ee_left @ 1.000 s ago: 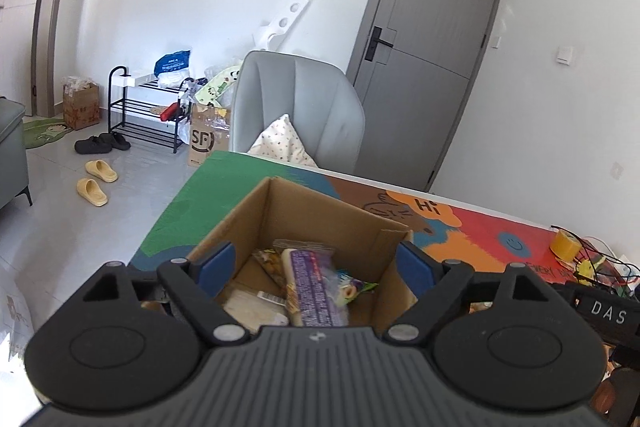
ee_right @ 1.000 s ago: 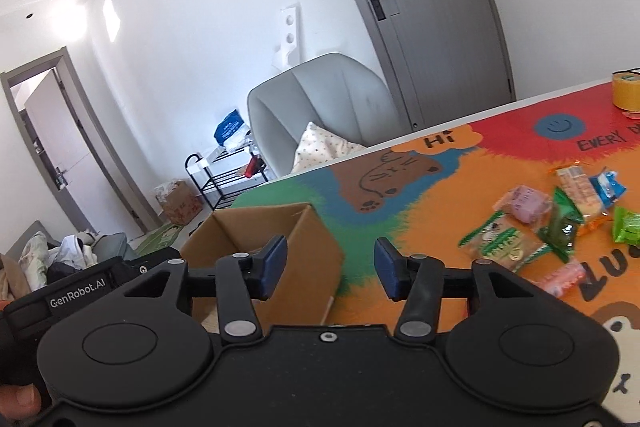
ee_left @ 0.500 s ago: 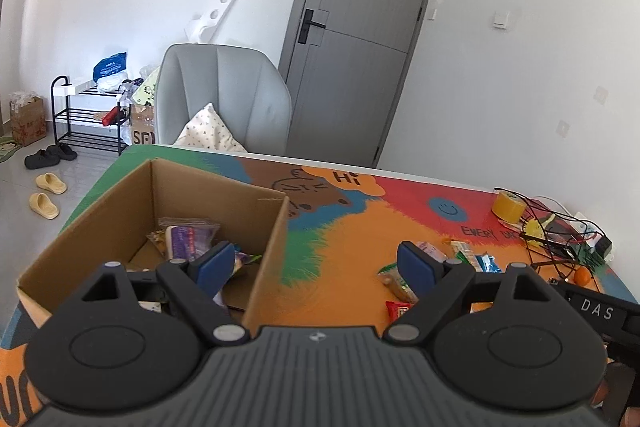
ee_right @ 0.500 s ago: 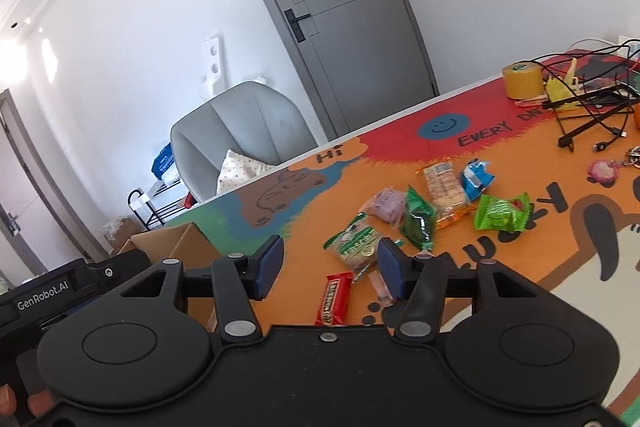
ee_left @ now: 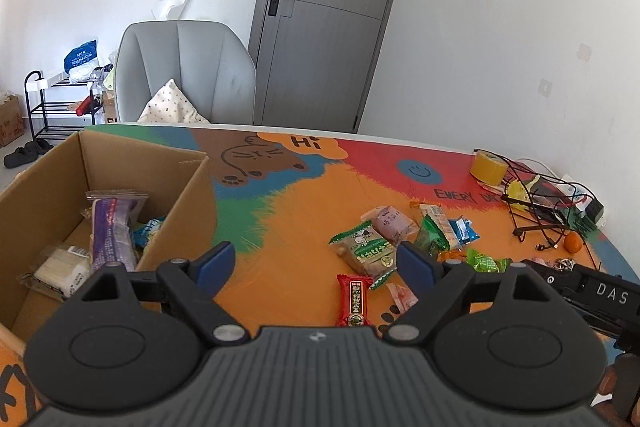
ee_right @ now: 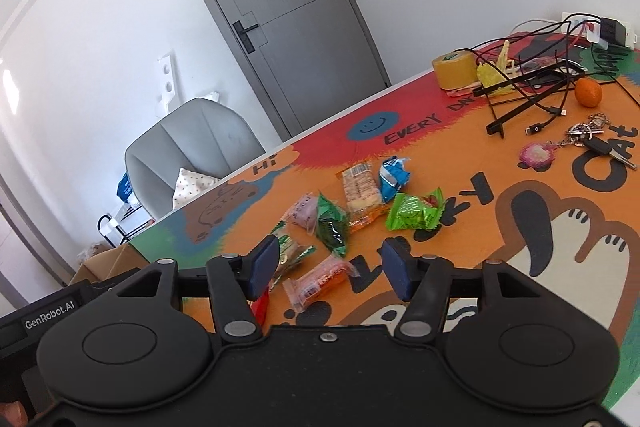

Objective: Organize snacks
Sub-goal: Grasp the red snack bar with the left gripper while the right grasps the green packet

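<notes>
A cardboard box (ee_left: 188, 195) stands at the table's left end with a purple packet (ee_left: 112, 231) and other snacks inside. Several wrapped snacks lie loose on the orange mat: a red bar (ee_left: 354, 299), a green-and-white packet (ee_left: 366, 251), a pink packet (ee_right: 316, 279), a bright green packet (ee_right: 414, 211) and a blue one (ee_right: 392, 177). My left gripper (ee_left: 316, 267) hangs open above the mat, right of the box and short of the red bar. My right gripper (ee_right: 330, 267) hovers over the pink packet, its jaws opening, nothing pressed between them.
A yellow tape roll (ee_right: 456, 69), tangled black cables (ee_right: 528, 83), an orange fruit (ee_right: 588, 93) and keys (ee_right: 592, 143) crowd the far right of the table. A grey chair (ee_left: 184, 71) stands behind the table's far edge.
Both grippers swung right, away from the box and over the loose snacks. The right jaws have widened. The left jaws stayed wide.
</notes>
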Demonstrator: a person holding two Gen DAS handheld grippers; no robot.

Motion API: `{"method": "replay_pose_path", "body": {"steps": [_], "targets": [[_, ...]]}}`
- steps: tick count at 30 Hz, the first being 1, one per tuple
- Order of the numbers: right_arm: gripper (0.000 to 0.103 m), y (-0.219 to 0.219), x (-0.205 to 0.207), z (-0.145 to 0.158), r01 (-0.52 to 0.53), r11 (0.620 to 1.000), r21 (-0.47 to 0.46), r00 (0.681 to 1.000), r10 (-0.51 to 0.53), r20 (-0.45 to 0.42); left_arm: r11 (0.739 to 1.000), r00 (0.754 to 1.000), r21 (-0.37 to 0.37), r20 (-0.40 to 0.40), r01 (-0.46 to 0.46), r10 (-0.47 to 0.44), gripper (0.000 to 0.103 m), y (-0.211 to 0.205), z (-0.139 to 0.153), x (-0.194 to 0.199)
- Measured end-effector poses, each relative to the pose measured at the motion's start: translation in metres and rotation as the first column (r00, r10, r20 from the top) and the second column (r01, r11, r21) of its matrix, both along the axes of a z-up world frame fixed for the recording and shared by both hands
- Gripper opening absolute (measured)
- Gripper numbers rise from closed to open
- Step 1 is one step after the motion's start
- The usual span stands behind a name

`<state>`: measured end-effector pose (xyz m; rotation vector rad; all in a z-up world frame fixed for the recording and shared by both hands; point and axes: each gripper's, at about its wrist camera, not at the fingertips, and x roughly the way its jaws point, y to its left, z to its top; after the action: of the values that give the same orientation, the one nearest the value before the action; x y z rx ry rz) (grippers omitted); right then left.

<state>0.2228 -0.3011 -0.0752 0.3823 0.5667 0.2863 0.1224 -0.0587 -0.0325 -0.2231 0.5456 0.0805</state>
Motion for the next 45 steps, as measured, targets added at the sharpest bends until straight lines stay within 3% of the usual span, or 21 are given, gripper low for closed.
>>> {"method": "replay_pose_path", "body": {"steps": [11, 26, 32, 34, 45], "targets": [[0.061, -0.018, 0.019, -0.023, 0.038, 0.999, 0.003, 0.998, -0.038, -0.043, 1.0, 0.998, 0.02, -0.068, 0.011, -0.01, 0.081, -0.02, -0.026, 0.026], [0.061, -0.031, 0.053, -0.048, 0.061, 0.998, 0.02, 0.994, -0.059, -0.088, 0.999, 0.984, 0.042, -0.176, 0.016, -0.008, 0.058, -0.039, -0.064, 0.061], [0.061, -0.034, 0.066, -0.053, 0.063, 0.998, 0.027, 0.993, -0.06, -0.097, 0.998, 0.98, 0.058, -0.2, 0.002, 0.01, 0.042, -0.044, -0.074, 0.071], [0.061, -0.034, 0.071, -0.054, 0.062, 0.998, 0.03, 0.993, -0.059, -0.097, 0.998, 0.98, 0.061, -0.199, 0.002, 0.011, 0.019, -0.043, -0.075, 0.073], [0.061, -0.023, 0.096, -0.06, 0.064, 0.998, 0.005, 0.993, -0.064, -0.099, 0.999, 0.982, 0.027, -0.184, -0.047, 0.051, 0.018, -0.025, -0.066, 0.077]]}}
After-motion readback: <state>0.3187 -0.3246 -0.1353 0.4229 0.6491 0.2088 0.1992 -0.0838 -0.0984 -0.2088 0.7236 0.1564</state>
